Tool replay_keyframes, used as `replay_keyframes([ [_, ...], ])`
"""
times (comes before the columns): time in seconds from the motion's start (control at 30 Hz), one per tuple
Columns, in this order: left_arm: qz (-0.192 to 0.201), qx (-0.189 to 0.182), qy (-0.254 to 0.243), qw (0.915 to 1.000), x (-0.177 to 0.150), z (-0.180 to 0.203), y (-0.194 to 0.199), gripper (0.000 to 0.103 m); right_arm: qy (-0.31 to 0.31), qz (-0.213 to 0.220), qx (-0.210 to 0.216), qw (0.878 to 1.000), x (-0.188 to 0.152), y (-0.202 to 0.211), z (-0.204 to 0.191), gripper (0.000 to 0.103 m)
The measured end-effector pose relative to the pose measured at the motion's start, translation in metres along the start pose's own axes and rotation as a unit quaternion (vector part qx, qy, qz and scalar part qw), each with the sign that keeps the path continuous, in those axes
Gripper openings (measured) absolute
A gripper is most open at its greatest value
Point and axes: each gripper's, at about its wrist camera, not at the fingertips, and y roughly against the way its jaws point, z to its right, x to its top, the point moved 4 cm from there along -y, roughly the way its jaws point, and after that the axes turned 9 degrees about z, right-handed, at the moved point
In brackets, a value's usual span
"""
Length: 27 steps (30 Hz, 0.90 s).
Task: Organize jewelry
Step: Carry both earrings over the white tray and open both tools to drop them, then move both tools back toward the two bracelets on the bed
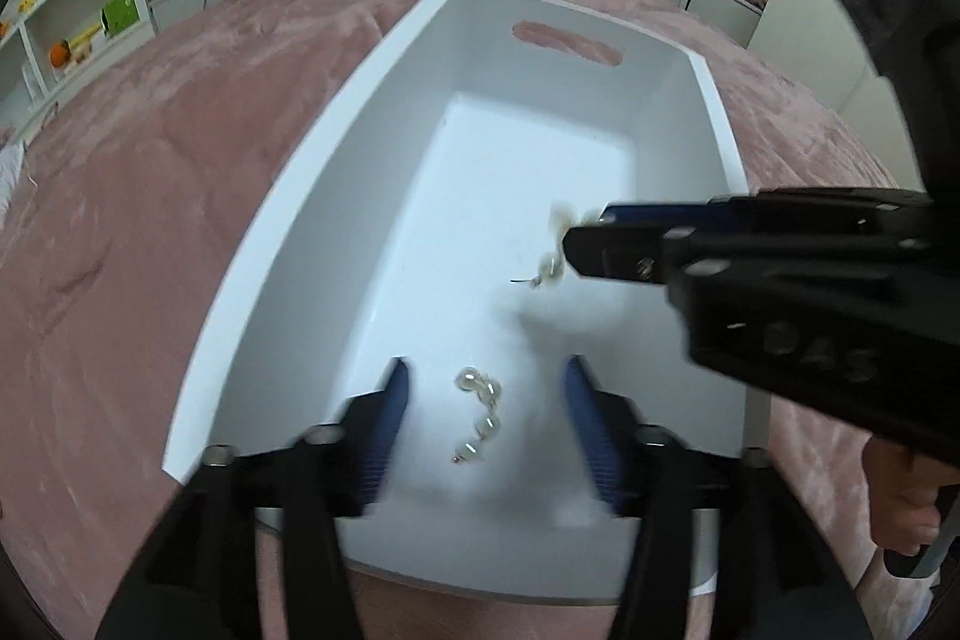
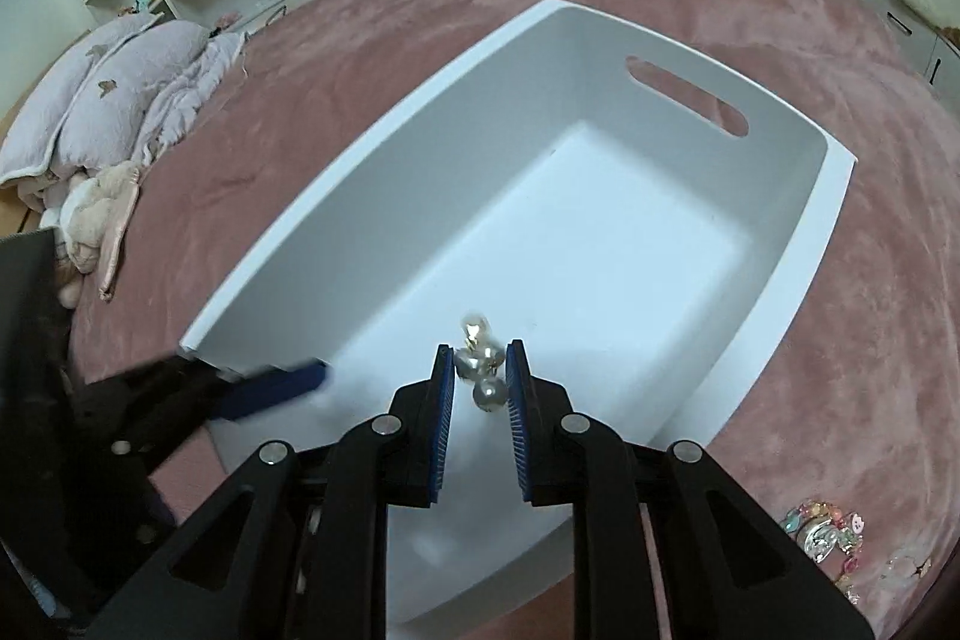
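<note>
A white bin (image 1: pixel 267 244) with a handle slot sits on the pink bedspread. My left gripper (image 1: pixel 487 364) points down into its near end, open. A short string of pearl-like beads (image 1: pixel 477 415) shows between its blue pads; I cannot tell if it rests on the bin floor. My right gripper (image 1: pixel 585 229) reaches in from the right, shut on a second pearl piece (image 1: pixel 552 268) that dangles from its tip. In the right wrist view the pads of the right gripper (image 2: pixel 480 349) press on those pearls (image 2: pixel 480 370) over the bin (image 2: pixel 456 148). The left gripper's blue finger (image 2: pixel 282 383) shows at the left.
The pink bedspread (image 1: pixel 150 250) surrounds the bin. Several colourful bracelets and trinkets (image 2: pixel 822 532) lie on it to the bin's right. Pillows and a soft toy (image 2: pixel 120 100) lie at the left. A person's hand (image 1: pixel 900 490) holds the right gripper's handle.
</note>
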Motion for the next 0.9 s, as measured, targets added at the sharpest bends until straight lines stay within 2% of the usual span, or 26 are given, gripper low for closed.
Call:
replay_keyframes([
  [0.03, 0.000, -0.004, 0.004, 1.0000, 0.001, -0.001, 0.001, 0.063, -0.002, 0.002, 0.005, 1.000, 0.001, 0.000, 0.000, 0.024],
  [0.07, 0.002, -0.010, 0.009, 0.9999, 0.001, -0.001, 0.003, 0.069, -0.008, 0.008, 0.013, 1.000, 0.002, 0.003, 0.000, 0.033],
  [0.1, 0.005, -0.012, 0.012, 0.9998, 0.001, -0.001, 0.005, 0.074, -0.016, 0.014, 0.023, 1.000, 0.004, 0.007, 0.000, 0.066],
  [0.13, 0.006, -0.013, 0.016, 0.9998, 0.001, -0.002, 0.006, 0.086, -0.021, 0.022, 0.027, 0.999, 0.006, 0.013, 0.002, 0.090],
  [0.17, 0.009, -0.016, 0.021, 0.9996, 0.001, -0.003, 0.009, 0.093, -0.026, 0.048, 0.027, 0.998, 0.009, 0.023, 0.004, 0.091],
  [0.27, 0.012, -0.024, 0.027, 0.9993, 0.000, -0.004, 0.016, 0.093, -0.042, 0.071, 0.023, 0.996, 0.014, 0.042, 0.010, 0.090],
  [0.37, 0.011, -0.034, 0.024, 0.9991, 0.000, 0.000, 0.021, 0.093, -0.047, 0.095, -0.004, 0.994, 0.016, 0.067, 0.023, 0.090],
  [0.5, 0.018, -0.040, 0.012, 0.9990, 0.002, 0.008, 0.031, 0.093, -0.028, 0.108, -0.044, 0.993, 0.014, 0.093, 0.033, 0.093],
  [0.9, 0.045, -0.083, -0.017, 0.9954, 0.010, 0.057, 0.063, 0.093, -0.050, 0.121, -0.090, 0.987, -0.014, 0.151, 0.080, 0.095],
])
